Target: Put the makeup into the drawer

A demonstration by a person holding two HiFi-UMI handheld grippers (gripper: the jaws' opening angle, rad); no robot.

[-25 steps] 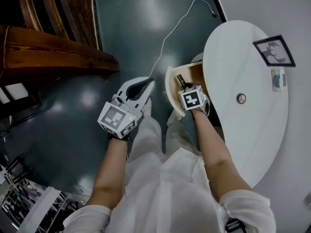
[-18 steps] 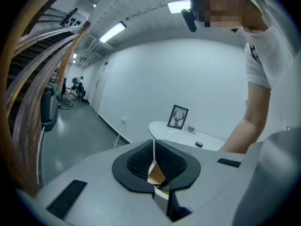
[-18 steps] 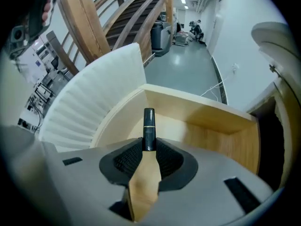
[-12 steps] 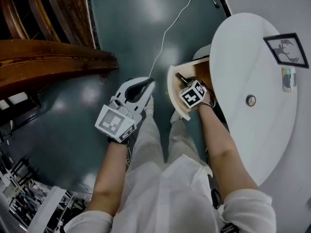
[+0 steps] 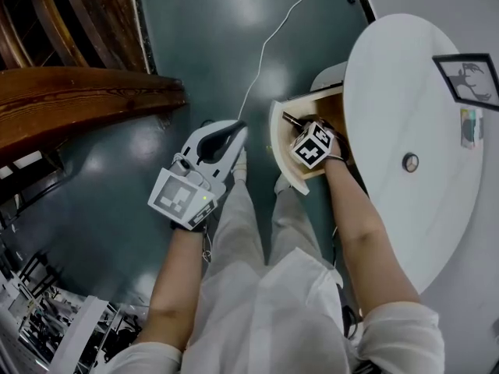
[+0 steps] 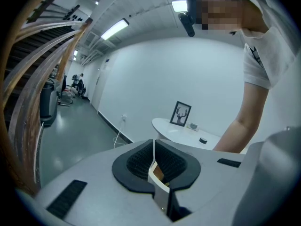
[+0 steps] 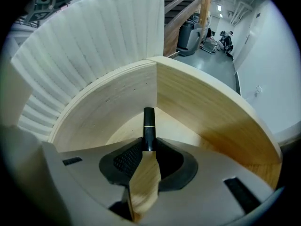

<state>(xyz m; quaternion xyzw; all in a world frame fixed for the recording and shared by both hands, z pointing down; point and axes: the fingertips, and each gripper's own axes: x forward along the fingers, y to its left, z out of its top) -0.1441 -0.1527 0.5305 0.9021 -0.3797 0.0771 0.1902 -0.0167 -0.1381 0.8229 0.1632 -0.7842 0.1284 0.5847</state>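
The makeup is a slim black tube with a gold band (image 7: 148, 124). My right gripper (image 7: 148, 149) is shut on it, its tip sticking out past the pads. That gripper (image 5: 302, 135) points steeply down inside the open drawer (image 5: 281, 150), a curved white-fronted drawer with pale wooden walls (image 7: 207, 109) under the round table. In the head view the tube (image 5: 291, 120) shows just beyond the marker cube. My left gripper (image 5: 235, 132) hangs to the left of the drawer over the floor, jaws together and holding nothing (image 6: 154, 148).
The white round table (image 5: 405, 84) carries a framed deer picture (image 5: 470, 79), a small round object (image 5: 410, 162) and a small container (image 5: 468, 126). A white cable (image 5: 265, 49) runs across the grey-green floor. Dark wooden stair rails (image 5: 86, 92) stand at the left.
My right gripper has sunk deeper into the drawer with the tube and rolled. The left gripper has dropped a little beside the drawer.
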